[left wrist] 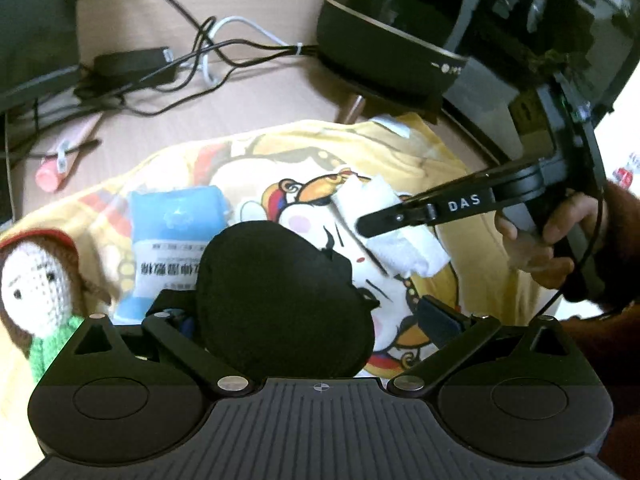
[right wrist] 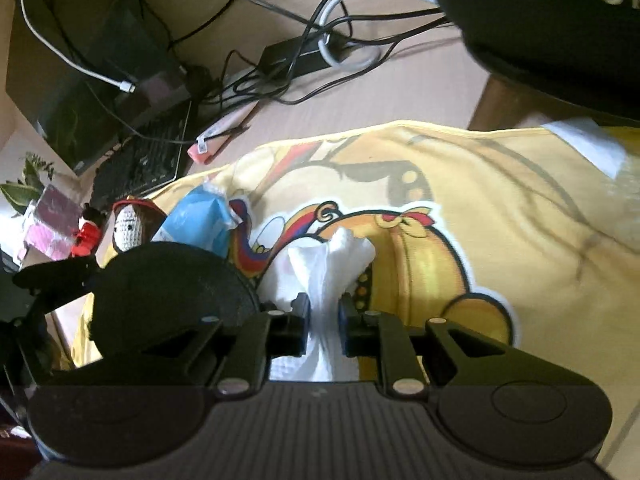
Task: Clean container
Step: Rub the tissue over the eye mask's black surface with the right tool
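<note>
The right gripper (left wrist: pixel 370 226), lettered "DAS", pinched a crumpled white paper tissue (right wrist: pixel 324 280) between narrow fingers. The left gripper (left wrist: pixel 304 312) clamped a round black container (left wrist: pixel 280 296) between wide-set fingers, above a yellow cartoon-printed cloth (right wrist: pixel 500 216). A blue wet-wipe packet (left wrist: pixel 176 224) bore unreadable print.

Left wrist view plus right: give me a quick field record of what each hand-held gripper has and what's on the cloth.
left hand-held gripper: holding round black container
right hand-held gripper: shut on crumpled white tissue
surface: yellow cartoon-print cloth on beige desk
on cloth: blue plastic wipes pack, crocheted doll with red hat at its edge
background: tangled black cables, pink tube
contact tissue/container: not touching
</note>
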{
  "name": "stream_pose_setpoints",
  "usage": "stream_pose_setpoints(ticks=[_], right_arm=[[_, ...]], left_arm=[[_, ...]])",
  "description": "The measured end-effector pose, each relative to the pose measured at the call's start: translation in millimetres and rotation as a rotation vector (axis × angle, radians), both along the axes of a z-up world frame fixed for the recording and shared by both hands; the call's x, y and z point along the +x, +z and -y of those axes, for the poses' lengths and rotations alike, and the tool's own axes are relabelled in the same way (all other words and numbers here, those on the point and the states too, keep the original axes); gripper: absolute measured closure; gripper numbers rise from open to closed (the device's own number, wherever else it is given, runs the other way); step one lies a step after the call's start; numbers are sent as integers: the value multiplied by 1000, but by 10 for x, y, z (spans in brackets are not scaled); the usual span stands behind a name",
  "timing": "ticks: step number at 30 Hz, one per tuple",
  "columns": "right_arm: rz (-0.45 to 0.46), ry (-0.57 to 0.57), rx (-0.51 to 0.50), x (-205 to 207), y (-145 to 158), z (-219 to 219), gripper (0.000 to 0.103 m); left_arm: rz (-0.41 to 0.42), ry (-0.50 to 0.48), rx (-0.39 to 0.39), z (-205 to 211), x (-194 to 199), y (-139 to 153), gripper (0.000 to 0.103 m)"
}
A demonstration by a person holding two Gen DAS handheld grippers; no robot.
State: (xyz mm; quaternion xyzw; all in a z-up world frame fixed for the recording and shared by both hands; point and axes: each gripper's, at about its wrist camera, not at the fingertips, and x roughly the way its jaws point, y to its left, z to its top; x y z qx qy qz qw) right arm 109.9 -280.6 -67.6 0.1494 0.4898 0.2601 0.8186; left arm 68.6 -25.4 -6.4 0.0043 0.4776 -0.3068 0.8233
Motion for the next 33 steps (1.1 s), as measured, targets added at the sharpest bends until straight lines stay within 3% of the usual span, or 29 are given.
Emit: stream_pose_setpoints(ticks=[3,5,6,7,8,9,14,17,20,22,24,28,33], right_arm=[[5,-12,-24,-15,6,25,85],[4,-24,-25,0,-5,23,85],[3,-30,-22,8,-5,35,85],[5,-38,-21,9,8,63,85],[10,-45,-22,10,23,87,85],[18,-54,-26,12,40,111,85],[57,-106,-39,38,163,285,85],[95,-145,-52,64,259,377,85],[149,-171,-63,41,377,450,85],[167,-176,-78,34,409,445,85],[161,-161,-57,57,386,393,85],[136,-50,21,140,279,40,85],[128,31,-39,238,135,-211,85]], left_arm=[[-20,82,-4,-4,63,-84,0],[-12,86,2,87,76,-108,0],[-7,84,6,141,82,-117,8],[-2,81,10,195,88,-126,39],[2,60,23,276,99,-133,55],[3,38,32,350,111,-140,61],[63,-14,20,688,253,-137,60],[99,25,24,835,418,-158,56],[75,50,64,858,496,-239,46],[60,11,78,845,451,-271,26],[64,-29,103,850,363,-297,19],[46,-48,122,827,285,-362,18],[48,-1,90,757,329,-283,17]])
